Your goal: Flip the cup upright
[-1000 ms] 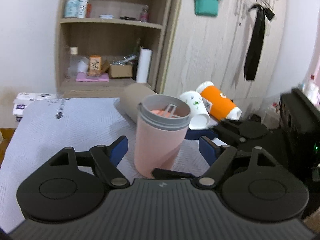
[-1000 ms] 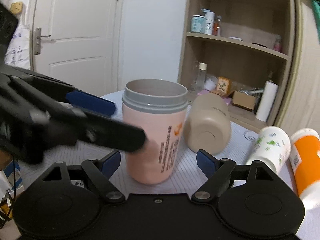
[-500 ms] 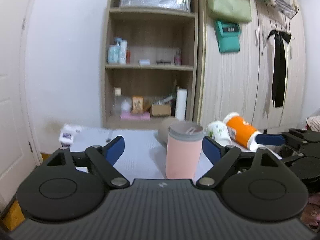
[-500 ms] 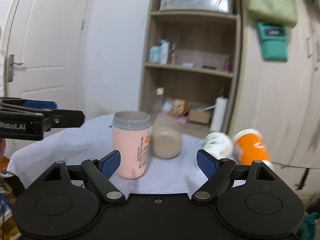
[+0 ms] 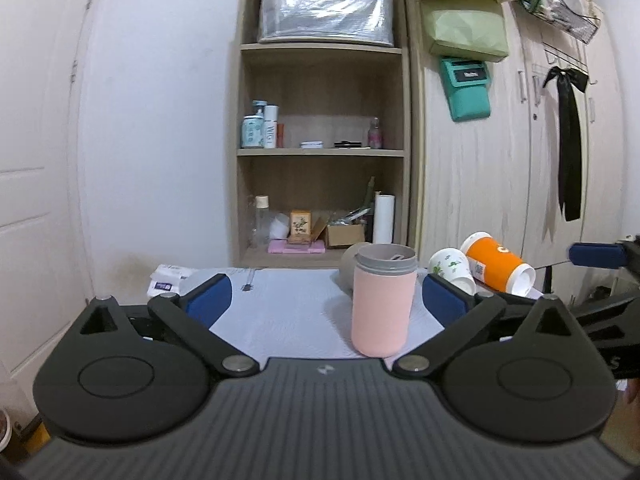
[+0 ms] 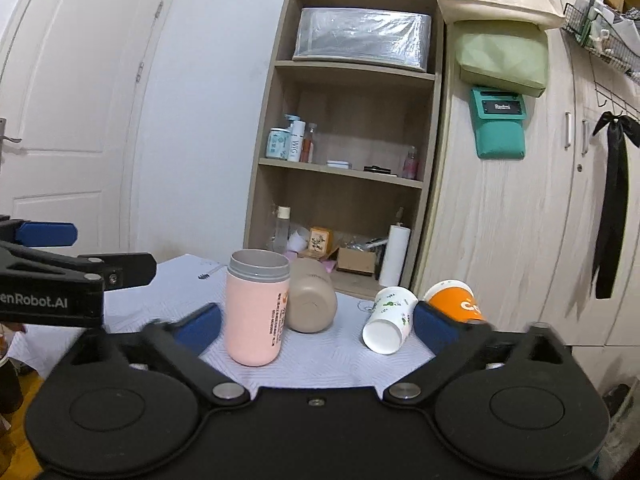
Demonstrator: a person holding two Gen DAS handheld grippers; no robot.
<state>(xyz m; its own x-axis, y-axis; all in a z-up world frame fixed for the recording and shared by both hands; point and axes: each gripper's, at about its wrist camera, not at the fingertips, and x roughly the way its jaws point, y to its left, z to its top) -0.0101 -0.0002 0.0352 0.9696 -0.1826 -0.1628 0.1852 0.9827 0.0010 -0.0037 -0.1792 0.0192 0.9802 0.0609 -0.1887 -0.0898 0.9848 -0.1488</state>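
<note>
A pink cup with a grey rim [image 5: 382,300] [image 6: 256,306] stands upright on the white-clothed table [image 5: 288,312]. Behind it a beige cup [image 6: 310,300] lies on its side. A white floral cup [image 5: 452,270] [image 6: 388,318] and an orange cup [image 5: 496,268] [image 6: 454,300] lie on their sides to the right. My left gripper [image 5: 324,300] is open and empty, back from the pink cup. My right gripper [image 6: 316,324] is open and empty, also back from the cups. Each gripper shows at the edge of the other's view.
A wooden shelf unit [image 5: 320,152] with bottles, boxes and a paper roll stands behind the table. A wardrobe [image 6: 520,220] is to its right, a white door [image 6: 60,120] to the left. Tissue packs [image 5: 164,280] lie at the table's far left corner.
Both grippers have pulled back and away from the pink cup, which stays upright on the table. The cups now look smaller and farther off in both views.
</note>
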